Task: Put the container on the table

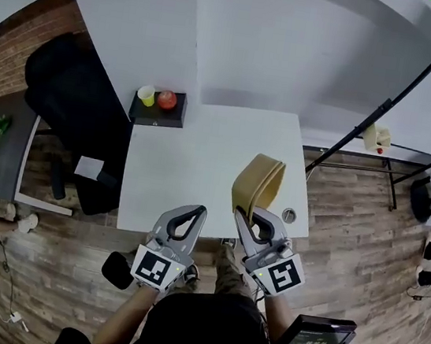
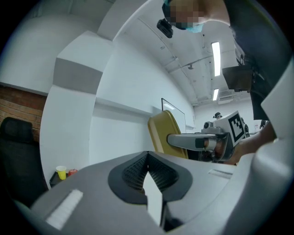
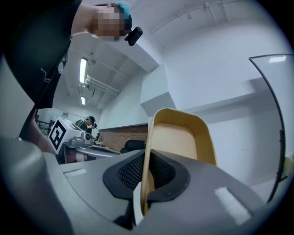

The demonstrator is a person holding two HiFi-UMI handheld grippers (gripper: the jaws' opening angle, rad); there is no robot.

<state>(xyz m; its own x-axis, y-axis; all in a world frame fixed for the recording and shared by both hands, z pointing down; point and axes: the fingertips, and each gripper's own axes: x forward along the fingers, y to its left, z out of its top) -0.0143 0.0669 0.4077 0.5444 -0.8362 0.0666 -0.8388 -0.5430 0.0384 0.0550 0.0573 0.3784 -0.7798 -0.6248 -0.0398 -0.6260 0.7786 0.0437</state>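
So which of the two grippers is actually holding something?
The right gripper: its jaws pinch the rim of the yellow container. The left gripper is shut on nothing.

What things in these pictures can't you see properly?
Head view: the red thing beside the yellow cup is too small to name.
Head view: the round thing on the table is too small to name.
Right gripper view: the container has its lower rim hidden between the right hand-held gripper jaws.
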